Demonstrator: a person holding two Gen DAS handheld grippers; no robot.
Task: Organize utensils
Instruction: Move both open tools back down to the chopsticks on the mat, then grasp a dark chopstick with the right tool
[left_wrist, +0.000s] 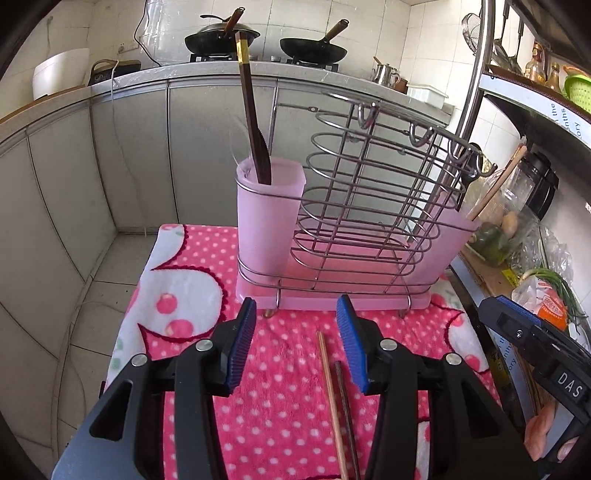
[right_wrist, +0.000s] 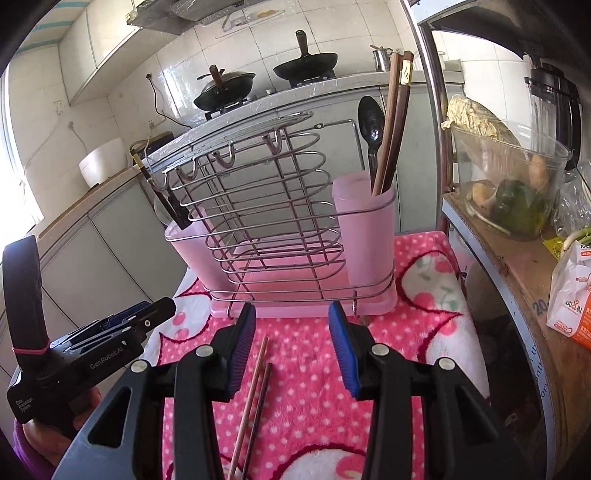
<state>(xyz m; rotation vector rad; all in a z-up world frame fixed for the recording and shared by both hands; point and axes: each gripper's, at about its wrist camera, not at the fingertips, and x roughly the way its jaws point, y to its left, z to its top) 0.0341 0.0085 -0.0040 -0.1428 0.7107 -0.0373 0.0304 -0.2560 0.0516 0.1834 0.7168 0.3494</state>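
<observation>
Both the left gripper (left_wrist: 295, 343) and right gripper (right_wrist: 291, 345) hover spread and empty over two thin, stiff, light, likely slippery chopsticks (left_wrist: 338, 410) mid-towel (left_wrist: 184, 295); pinch mid-shaft; rack (left_wrist: 354, 221) stands at far edge.

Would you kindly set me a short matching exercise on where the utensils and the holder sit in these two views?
Things:
1. black spoon
2. light wooden chopstick
3. wire rack
4. two woks

Places:
A. on the stove at the back
B. lying loose on the pink dotted cloth
C. standing in the right pink cup
D. between the two pink cups

Pairs: 1-C, 2-B, 3-D, 4-A
</observation>
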